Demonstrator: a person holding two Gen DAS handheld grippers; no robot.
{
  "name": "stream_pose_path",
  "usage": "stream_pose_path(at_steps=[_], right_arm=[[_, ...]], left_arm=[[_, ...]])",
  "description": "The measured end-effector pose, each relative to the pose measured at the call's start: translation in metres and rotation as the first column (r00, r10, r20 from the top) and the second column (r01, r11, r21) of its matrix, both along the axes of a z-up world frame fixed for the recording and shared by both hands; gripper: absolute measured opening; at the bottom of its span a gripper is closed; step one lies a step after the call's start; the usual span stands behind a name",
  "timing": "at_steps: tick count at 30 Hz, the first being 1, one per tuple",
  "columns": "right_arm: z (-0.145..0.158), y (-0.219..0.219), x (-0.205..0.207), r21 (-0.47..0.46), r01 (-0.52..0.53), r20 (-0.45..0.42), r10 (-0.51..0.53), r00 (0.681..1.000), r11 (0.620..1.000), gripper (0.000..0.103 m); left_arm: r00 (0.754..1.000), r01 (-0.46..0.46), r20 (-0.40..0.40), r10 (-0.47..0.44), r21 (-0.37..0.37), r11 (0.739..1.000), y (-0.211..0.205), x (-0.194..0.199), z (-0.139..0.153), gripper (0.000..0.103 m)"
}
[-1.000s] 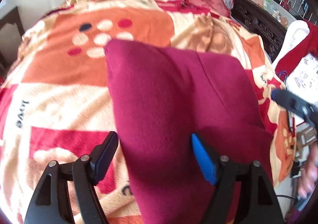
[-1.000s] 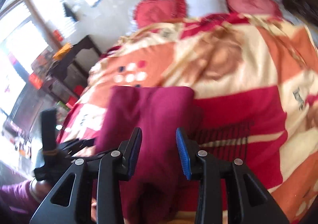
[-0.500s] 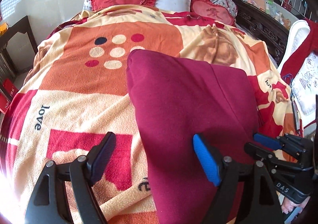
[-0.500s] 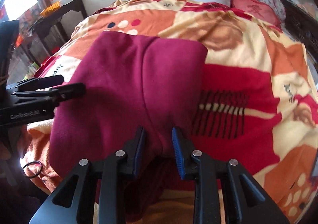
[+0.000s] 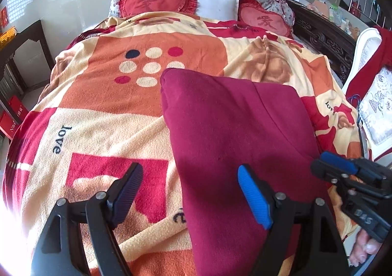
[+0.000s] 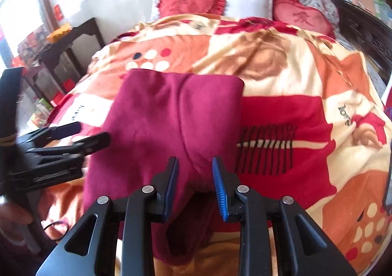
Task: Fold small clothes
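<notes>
Both hand-held grippers, left (image 5: pixel 189 194) and right (image 6: pixel 194 186), gape apart, seemingly gripping nothing, over the maroon garment (image 5: pixel 235 129).

Near edge of the maroon garment (image 6: pixel 171 124) below the frame, behind the right tongs (image 6: pixel 194 187).

Black left gripper (image 5: pixel 188 192), blue ribbed pads (image 5: pixel 254 198), silver screws, black right gripper (image 6: pixel 194 184)

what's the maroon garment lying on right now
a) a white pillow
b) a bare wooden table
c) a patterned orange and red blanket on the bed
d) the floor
c: the maroon garment lies spread on the patterned orange and red blanket covering the bed, well short of the white pillow at the head.
</notes>
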State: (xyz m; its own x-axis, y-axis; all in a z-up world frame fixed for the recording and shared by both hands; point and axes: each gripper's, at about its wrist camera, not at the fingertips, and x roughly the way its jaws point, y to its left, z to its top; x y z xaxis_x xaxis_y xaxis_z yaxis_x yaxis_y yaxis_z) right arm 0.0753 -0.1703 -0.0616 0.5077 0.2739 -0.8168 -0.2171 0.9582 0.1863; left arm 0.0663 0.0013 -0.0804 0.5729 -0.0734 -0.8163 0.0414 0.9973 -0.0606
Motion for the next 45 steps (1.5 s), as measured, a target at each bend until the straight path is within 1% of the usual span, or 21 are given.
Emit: stream_pose_path(at_steps=[3, 4, 5, 7, 11, 15, 16, 19, 24, 29, 37, 45], right_arm=[[-0.026, -0.001, 0.01, -0.018, 0.033, -0.072, -0.034, 0.997, 0.999, 0.012], [-0.031, -0.002, 0.011, -0.015, 0.039, -0.083, -0.04, 0.996, 0.999, 0.012], [-0.031, -0.003, 0.009, -0.003, 0.047, -0.077, -0.047, 0.996, 0.999, 0.012], [-0.025, -0.005, 0.005, 0.015, 0.047, -0.067, -0.046, 0.997, 0.999, 0.012], [0.001, -0.014, -0.007, 0.044, 0.072, -0.036, -0.071, 0.997, 0.996, 0.013], [0.024, -0.019, -0.022, 0.047, 0.097, 0.006, -0.097, 0.995, 0.994, 0.022], [0.028, -0.02, -0.026, 0.047, 0.101, 0.017, -0.102, 0.995, 0.994, 0.023], [0.037, -0.02, -0.034, 0.04, 0.114, 0.038, -0.115, 0.993, 0.993, 0.029], [0.043, -0.017, -0.039, 0.049, 0.124, 0.056, -0.126, 0.99, 0.991, 0.033], [0.049, -0.008, -0.044, 0.012, 0.12, 0.103, -0.121, 0.987, 0.993, 0.037], [0.054, 0.0, -0.042, 0.013, 0.111, 0.127, -0.111, 0.986, 0.994, 0.038], [0.053, 0.005, -0.041, -0.004, 0.1, 0.126, -0.099, 0.987, 0.995, 0.039]], left_arm=[[1.0, -0.006, 0.012, 0.006, 0.008, 1.0, 0.0, -0.005, 0.003, 0.083], [1.0, -0.006, 0.014, 0.006, 0.008, 1.0, 0.0, -0.007, 0.004, 0.083], [1.0, -0.005, 0.017, 0.005, 0.008, 1.0, 0.0, -0.008, 0.005, 0.083], [1.0, -0.005, 0.026, 0.005, 0.013, 1.0, 0.0, -0.013, 0.007, 0.083], [0.999, -0.015, 0.042, 0.014, 0.025, 1.0, 0.0, -0.019, 0.012, 0.083], [0.998, -0.018, 0.053, 0.018, 0.011, 1.0, -0.003, -0.027, 0.016, 0.083], [0.998, -0.017, 0.059, 0.016, 0.008, 1.0, -0.004, -0.029, 0.018, 0.083], [0.997, -0.009, 0.075, 0.009, 0.012, 1.0, -0.008, -0.033, 0.023, 0.083], [0.994, 0.003, 0.106, -0.005, 0.022, 1.0, -0.014, -0.041, 0.032, 0.083], [0.993, 0.001, 0.117, -0.003, 0.023, 1.0, -0.013, -0.047, 0.037, 0.083], [0.991, -0.014, 0.136, 0.01, 0.026, 1.0, -0.008, -0.051, 0.044, 0.083], [0.992, -0.017, 0.123, 0.015, 0.016, 1.0, -0.006, -0.05, 0.041, 0.083]])
